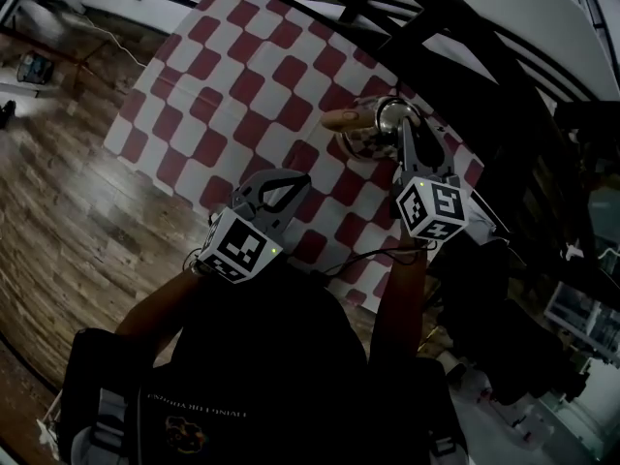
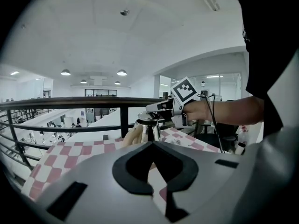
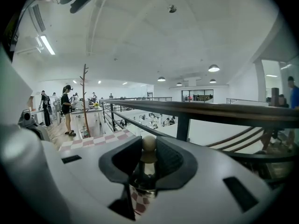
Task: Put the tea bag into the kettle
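Observation:
A steel kettle [image 1: 386,116] with a pale wooden handle [image 1: 341,119] stands on the red-and-white checked cloth [image 1: 242,85]. My right gripper [image 1: 403,136] reaches over its top. In the right gripper view the jaws [image 3: 149,149] are shut on the round beige lid knob [image 3: 149,143]. The left gripper view shows the kettle [image 2: 148,129] with the right gripper [image 2: 161,107] on top of it. My left gripper [image 1: 283,188] hovers over the cloth's near edge, shut and empty [image 2: 153,148]. No tea bag shows in any view.
A black railing [image 2: 70,103] runs along the table's far side. Wooden floor [image 1: 68,192] lies to the left of the table. Dark furniture and clutter [image 1: 523,289] crowd the right side. People stand far off in the room [image 3: 67,108].

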Demonstrator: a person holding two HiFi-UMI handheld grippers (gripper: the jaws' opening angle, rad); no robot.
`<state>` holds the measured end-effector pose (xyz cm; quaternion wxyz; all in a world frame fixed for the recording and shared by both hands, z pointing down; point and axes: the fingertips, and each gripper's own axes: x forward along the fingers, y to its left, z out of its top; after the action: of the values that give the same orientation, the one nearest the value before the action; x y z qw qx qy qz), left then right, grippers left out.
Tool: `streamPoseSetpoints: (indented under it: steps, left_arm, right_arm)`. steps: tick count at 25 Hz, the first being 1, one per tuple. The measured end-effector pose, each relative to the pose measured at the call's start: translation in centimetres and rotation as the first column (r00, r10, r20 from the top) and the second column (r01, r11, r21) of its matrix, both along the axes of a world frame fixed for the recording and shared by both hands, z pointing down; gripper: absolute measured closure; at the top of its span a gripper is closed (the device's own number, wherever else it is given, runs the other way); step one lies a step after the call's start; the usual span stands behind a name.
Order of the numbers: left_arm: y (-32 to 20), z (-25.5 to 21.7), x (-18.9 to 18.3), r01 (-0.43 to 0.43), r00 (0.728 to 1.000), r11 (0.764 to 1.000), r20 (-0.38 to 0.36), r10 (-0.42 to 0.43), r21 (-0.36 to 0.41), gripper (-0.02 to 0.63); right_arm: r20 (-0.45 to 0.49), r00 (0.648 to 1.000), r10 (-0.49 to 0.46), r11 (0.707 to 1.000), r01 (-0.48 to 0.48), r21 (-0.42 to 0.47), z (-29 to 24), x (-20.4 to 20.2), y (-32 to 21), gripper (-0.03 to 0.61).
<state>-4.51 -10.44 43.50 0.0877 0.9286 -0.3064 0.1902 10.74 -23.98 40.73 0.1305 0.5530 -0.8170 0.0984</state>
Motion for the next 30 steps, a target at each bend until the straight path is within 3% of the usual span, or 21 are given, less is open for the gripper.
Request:
streamPoseSetpoints:
  steps: [30]
  left_arm:
    - [-0.1,0.9,-0.5,0.005,0.999,1.000,0.040,-0.005,-0.008,0.607]
  right_arm:
    - [-0.032,0.999,0.007,0.999,-0.008,-0.036,2.2,0.2,-1.0,0.476]
